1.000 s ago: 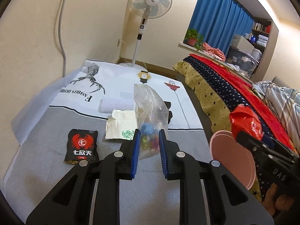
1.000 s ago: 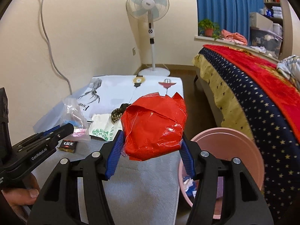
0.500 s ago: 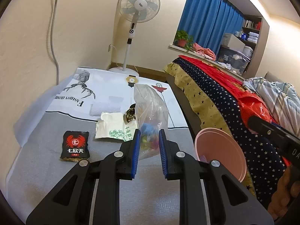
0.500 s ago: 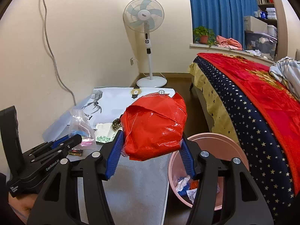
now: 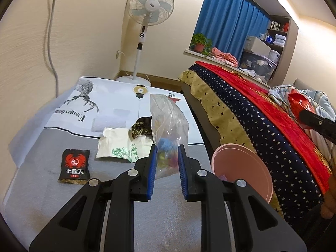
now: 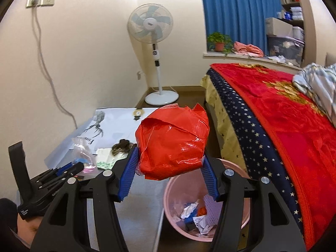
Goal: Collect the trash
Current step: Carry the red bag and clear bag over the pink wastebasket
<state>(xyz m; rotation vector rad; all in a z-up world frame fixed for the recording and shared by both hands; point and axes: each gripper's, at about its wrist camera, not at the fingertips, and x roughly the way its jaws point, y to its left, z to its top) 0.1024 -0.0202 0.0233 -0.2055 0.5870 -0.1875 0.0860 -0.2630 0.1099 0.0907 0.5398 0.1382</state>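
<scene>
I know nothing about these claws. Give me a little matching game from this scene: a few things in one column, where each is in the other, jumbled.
Things:
1. red bag
2. clear bag
3. black packet
4. crumpled scraps

Places:
A. inside the pink bin
B. flat on the grey mat
C. between the right claw's fingers
D. between the left claw's fingers

Pairs: 1-C, 2-D, 3-B, 4-A

1 red bag, 1 clear bag, 1 pink bin, 1 black packet.
</scene>
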